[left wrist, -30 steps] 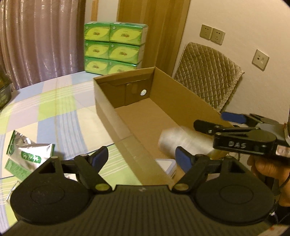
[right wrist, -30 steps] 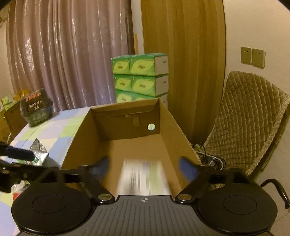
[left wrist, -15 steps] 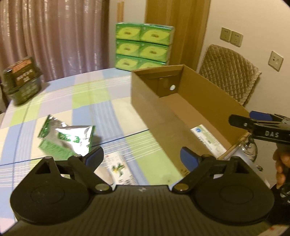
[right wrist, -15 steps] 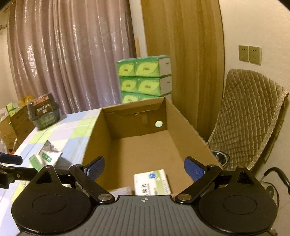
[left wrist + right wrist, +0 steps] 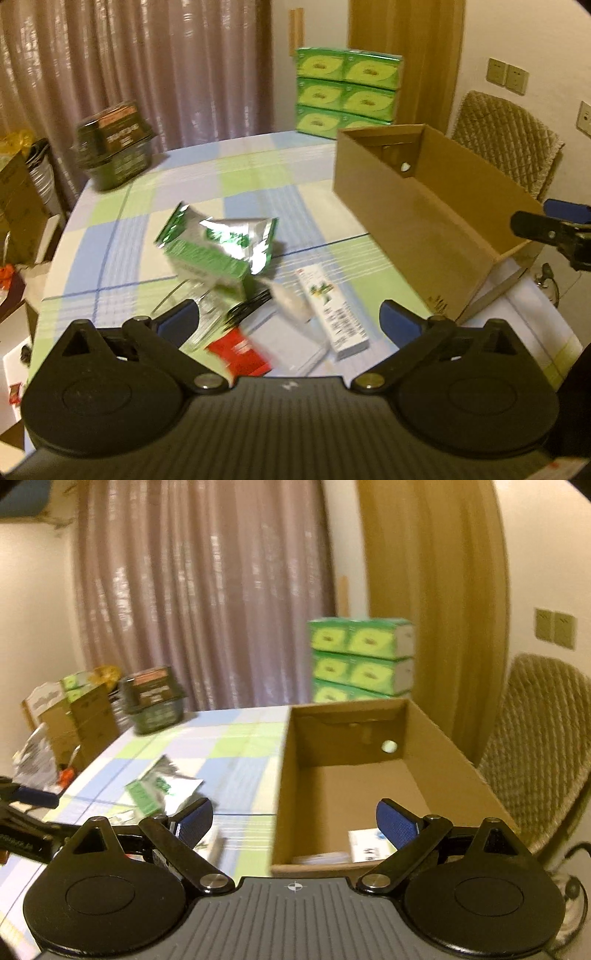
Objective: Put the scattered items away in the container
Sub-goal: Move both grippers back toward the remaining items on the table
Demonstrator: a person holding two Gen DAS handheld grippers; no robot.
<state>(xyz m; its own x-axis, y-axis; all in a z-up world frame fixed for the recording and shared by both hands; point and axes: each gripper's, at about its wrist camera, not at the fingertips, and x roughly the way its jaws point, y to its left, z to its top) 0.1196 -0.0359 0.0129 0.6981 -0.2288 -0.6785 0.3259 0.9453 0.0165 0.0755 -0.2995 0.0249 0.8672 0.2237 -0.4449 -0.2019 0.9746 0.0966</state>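
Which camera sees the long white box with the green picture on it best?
The left wrist view. There the long white box lies whole and unhidden on the checked tablecloth, beside the cardboard box. In the right wrist view only a blurred strip shows behind the right gripper's left finger.

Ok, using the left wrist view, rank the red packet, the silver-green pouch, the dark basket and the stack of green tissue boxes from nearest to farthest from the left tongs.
1. Red packet: between the left tongs, towards the left finger.
2. Silver-green pouch: mid-table, ahead and left.
3. Dark basket: far left edge of the table.
4. Stack of green tissue boxes: beyond the table, against the back wall.
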